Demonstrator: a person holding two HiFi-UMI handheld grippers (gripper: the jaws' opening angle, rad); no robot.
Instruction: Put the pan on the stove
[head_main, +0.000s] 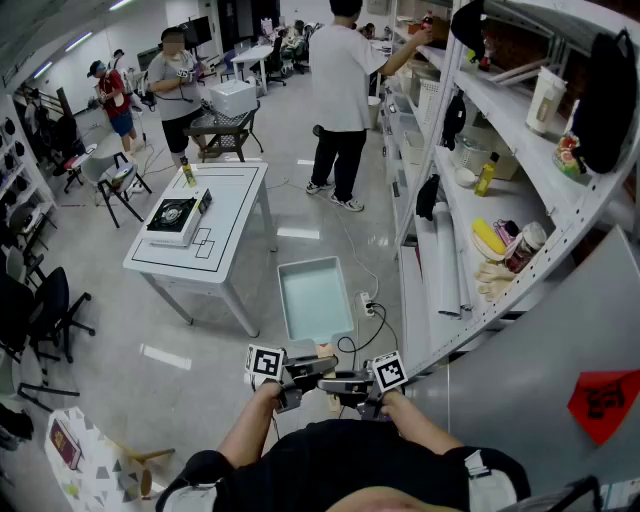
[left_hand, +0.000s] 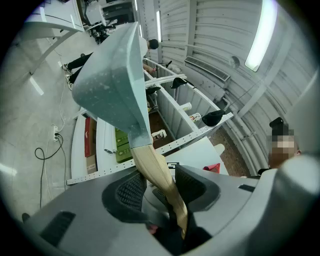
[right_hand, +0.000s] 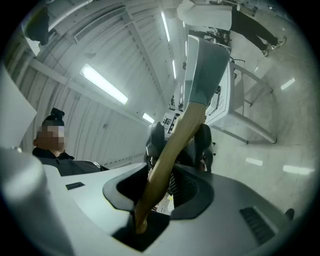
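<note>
Left gripper (left_hand: 156, 189) and right gripper (right_hand: 167, 181): both sets of jaws pinch the wooden handle (left_hand: 156, 167) of the pan (head_main: 315, 297) (light blue, rectangular), which is held in the air above the floor. The stove (head_main: 172, 215) sits on the white table (head_main: 238, 195), well apart from the pan.

A white rectangular table (head_main: 222, 232) is standing on the grey floor (head_main: 290, 125), carrying a black-topped portable gas stove (head_main: 176, 218); beyond the stove, a yellow bottle (head_main: 188, 174) is standing.

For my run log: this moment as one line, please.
left gripper: grips pan handle | right gripper: same handle | pan: in air | stove: on table
</note>
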